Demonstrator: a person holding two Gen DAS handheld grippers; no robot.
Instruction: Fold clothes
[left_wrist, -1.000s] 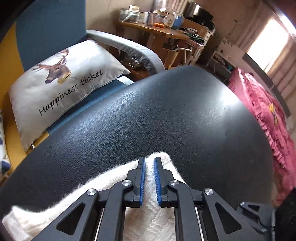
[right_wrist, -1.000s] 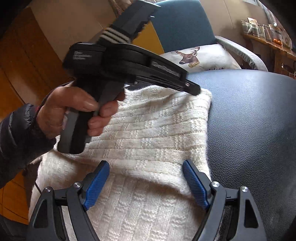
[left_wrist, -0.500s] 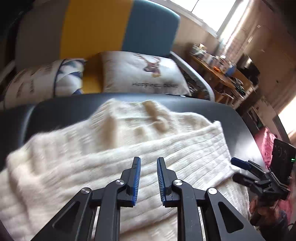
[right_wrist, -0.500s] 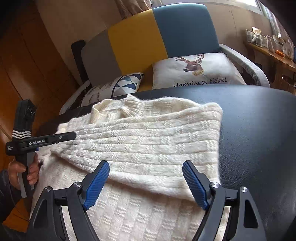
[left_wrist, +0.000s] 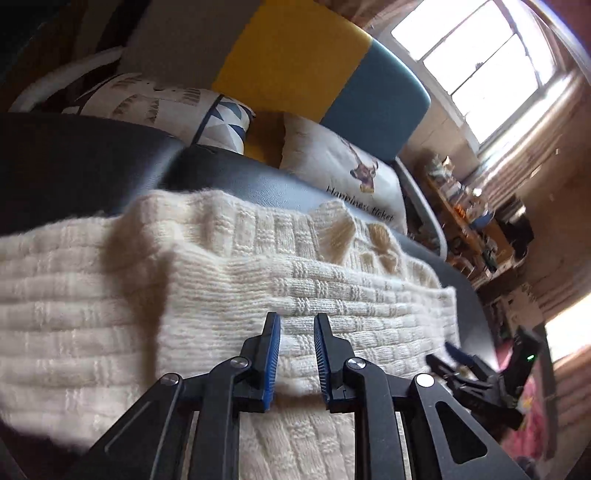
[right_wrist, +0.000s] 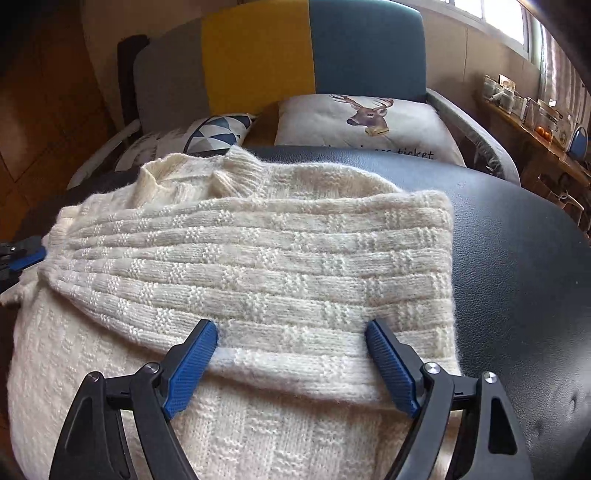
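A black, grained leather-look desk (right_wrist: 517, 258) with a rounded edge stands before a sofa (right_wrist: 258, 48) panelled in grey, yellow and blue, which carries a deer-print cushion (right_wrist: 369, 118) and a triangle-patterned one (right_wrist: 218, 134), with a bright window (left_wrist: 491, 59) beyond. On the desk lies a cream, chunky basket-weave knit sweater (right_wrist: 258, 258), ribbed collar toward the sofa and one sleeve folded flat across its body. The left claw (left_wrist: 297, 321) hovers over the knit, its blue ridged pads having just been opening to a narrow gap with nothing between them, while the right claw (right_wrist: 291, 332) stands wide apart over the folded sleeve's edge, gripping nothing.
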